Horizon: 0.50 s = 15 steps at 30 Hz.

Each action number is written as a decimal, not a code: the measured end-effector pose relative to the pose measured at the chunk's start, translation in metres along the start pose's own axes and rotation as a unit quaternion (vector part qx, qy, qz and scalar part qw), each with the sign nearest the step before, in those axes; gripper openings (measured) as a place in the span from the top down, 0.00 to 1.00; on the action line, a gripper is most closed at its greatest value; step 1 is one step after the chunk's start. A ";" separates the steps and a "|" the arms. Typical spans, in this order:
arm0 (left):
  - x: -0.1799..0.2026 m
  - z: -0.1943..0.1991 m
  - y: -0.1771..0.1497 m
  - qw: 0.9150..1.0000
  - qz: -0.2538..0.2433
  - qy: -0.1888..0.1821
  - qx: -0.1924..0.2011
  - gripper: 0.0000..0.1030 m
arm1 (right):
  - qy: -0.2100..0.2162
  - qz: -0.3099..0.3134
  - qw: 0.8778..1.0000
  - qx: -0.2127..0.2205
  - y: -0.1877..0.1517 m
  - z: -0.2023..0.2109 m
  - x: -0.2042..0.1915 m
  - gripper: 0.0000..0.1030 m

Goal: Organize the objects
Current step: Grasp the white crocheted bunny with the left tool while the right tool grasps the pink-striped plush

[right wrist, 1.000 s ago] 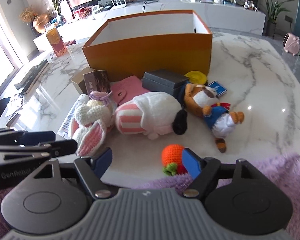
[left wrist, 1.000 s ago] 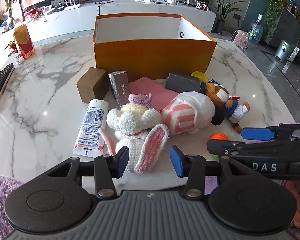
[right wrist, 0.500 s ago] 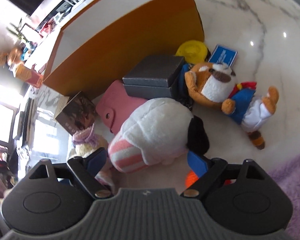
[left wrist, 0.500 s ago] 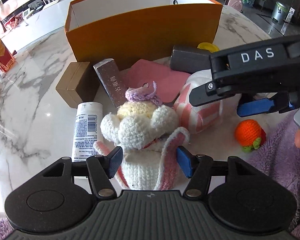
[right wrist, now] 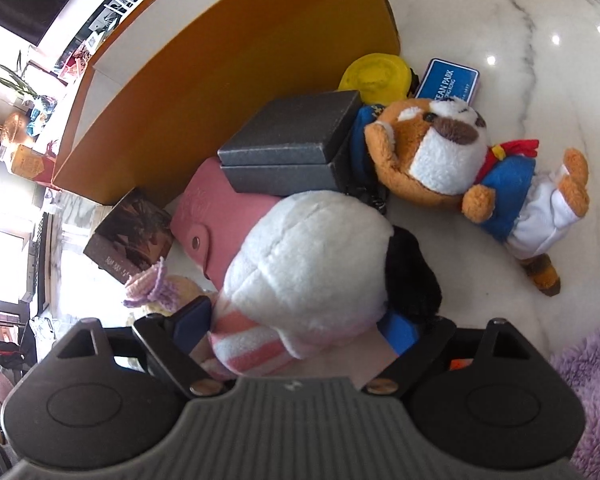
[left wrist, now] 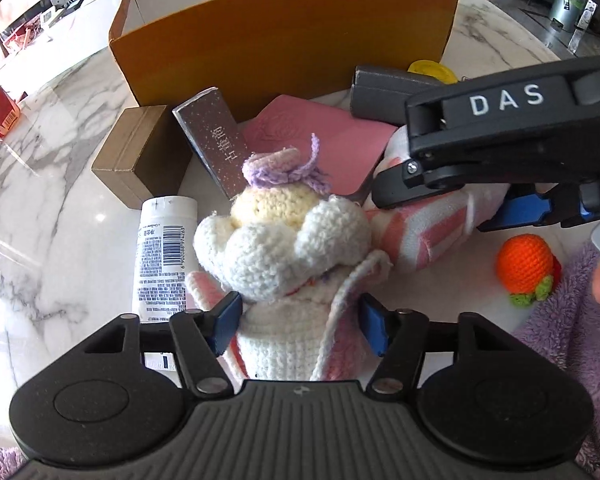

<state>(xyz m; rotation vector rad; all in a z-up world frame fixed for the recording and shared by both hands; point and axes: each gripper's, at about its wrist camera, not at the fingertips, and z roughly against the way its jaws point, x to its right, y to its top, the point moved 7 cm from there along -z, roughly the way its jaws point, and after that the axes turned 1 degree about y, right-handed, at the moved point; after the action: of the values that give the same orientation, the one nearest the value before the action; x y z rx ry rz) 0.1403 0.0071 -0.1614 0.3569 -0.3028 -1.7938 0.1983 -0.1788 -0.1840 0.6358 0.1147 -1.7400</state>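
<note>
I see the marble table (left wrist: 52, 208) under everything, and on it the orange box (left wrist: 292, 36) with its open top, standing at the far side of the heap. In front of the box lie the toys. The white plush dog (right wrist: 316, 264) with the pink striped end is the biggest of them, lying on its side, and my right gripper (right wrist: 300, 326) has its blue fingers on either side of the dog, both touching the fabric (I cannot tell whether they are squeezing it yet). My left gripper (left wrist: 300, 318) is spread around the base of the crocheted bunny (left wrist: 284, 248), one blue pad at each flank, close against the yarn. The bunny sits just beside the striped end of the dog. Behind the dog a grey box (right wrist: 288, 148) rests partly on a pink wallet (left wrist: 320, 144). To the right lies a brown sailor plush (right wrist: 472, 168), its head by the grey box. A brown box (left wrist: 140, 156) and a dark carton (left wrist: 212, 140) stand left of the wallet, with a white tube (left wrist: 162, 256) lying flat before them. Smaller still: a yellow lid (right wrist: 376, 74), a blue card (right wrist: 448, 82), and an orange crocheted fruit (left wrist: 526, 268) near a purple sleeve (left wrist: 560, 344).
</note>
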 end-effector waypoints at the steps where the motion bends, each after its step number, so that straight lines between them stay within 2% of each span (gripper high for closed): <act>1: -0.001 -0.001 -0.002 1.000 0.002 -0.001 -0.001 0.36 | 0.003 0.002 1.000 0.002 0.000 0.002 0.000 0.17; 7: -0.012 0.002 -0.013 0.999 0.035 -0.022 0.007 0.47 | 0.019 0.009 1.000 0.010 -0.004 0.009 0.004 0.24; 15: -0.021 0.023 -0.026 0.997 0.062 -0.026 0.026 0.50 | 0.015 0.056 0.998 0.035 -0.007 0.033 0.000 0.28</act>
<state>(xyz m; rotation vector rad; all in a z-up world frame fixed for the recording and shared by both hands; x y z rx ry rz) 0.1133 0.0341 -0.1483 0.3217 -0.4015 -1.6777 0.1803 -0.1906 -0.1580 0.7075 0.0390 -1.6323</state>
